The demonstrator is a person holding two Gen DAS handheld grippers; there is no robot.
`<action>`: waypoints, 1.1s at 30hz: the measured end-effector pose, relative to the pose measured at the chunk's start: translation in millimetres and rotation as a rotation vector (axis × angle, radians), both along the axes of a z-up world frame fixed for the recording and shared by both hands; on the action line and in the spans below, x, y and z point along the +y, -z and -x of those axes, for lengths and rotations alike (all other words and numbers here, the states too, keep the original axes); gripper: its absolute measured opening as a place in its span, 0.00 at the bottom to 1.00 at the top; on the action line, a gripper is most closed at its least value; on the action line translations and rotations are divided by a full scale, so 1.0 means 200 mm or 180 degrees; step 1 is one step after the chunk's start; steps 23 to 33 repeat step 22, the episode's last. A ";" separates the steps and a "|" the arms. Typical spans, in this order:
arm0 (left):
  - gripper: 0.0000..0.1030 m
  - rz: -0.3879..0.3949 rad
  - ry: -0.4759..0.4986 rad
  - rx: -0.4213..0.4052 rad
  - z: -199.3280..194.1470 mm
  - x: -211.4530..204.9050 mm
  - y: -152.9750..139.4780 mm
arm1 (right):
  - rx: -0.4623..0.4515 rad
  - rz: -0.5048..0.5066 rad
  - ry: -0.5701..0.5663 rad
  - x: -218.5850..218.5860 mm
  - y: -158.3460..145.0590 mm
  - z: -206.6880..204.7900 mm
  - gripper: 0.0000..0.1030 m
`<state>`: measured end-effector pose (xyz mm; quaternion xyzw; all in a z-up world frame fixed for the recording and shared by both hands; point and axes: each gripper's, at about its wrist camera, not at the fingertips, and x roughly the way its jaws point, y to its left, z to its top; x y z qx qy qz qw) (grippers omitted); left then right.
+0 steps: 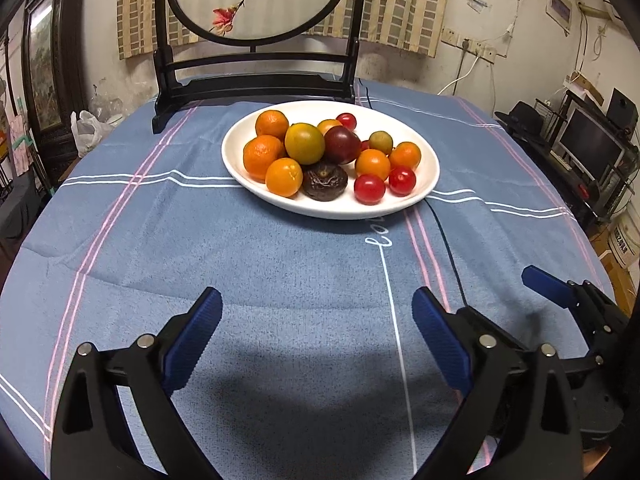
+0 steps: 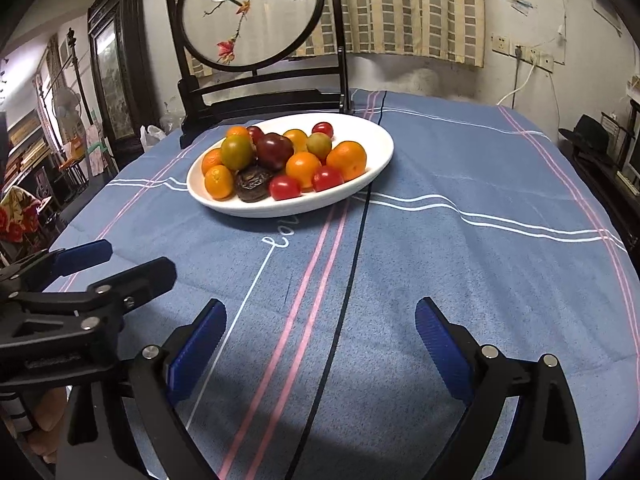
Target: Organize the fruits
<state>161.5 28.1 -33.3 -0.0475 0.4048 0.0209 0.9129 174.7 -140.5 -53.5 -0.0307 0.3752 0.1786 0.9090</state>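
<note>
Glossy round fruits [image 1: 304, 143] on oval plate [image 1: 424, 188]

Unreadable calligraphy on round screen [image 2: 250, 16]

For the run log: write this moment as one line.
left tool: open, empty | right tool: open, empty | white oval plate: piled with fruit | blue striped tablecloth: tools above near edge

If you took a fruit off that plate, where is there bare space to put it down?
Bare blue tablecloth lies between the white plate and both open grippers, and right of the black cord. The plate is crowded with fruit; the framed screen's stand blocks the space behind it.
</note>
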 end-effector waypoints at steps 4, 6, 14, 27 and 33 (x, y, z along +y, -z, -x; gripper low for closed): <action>0.91 -0.0047 -0.0012 -0.0004 0.00 0.00 0.02 | 0.0084 0.0038 -0.0002 0.01 0.02 -0.01 0.93; 0.91 -0.0095 -0.0010 -0.0034 0.00 -0.01 0.04 | 0.0167 0.0049 0.0003 0.01 0.04 -0.01 0.93; 0.91 -0.0180 -0.0016 0.0030 -0.03 0.00 0.10 | 0.0323 0.0186 0.0082 0.01 0.11 -0.03 0.93; 0.91 -0.0249 -0.0104 0.0096 -0.05 0.02 0.14 | 0.0446 0.0213 0.0217 -0.01 0.15 -0.06 0.94; 0.91 -0.0249 -0.0104 0.0096 -0.05 0.02 0.14 | 0.0446 0.0213 0.0217 -0.01 0.15 -0.06 0.94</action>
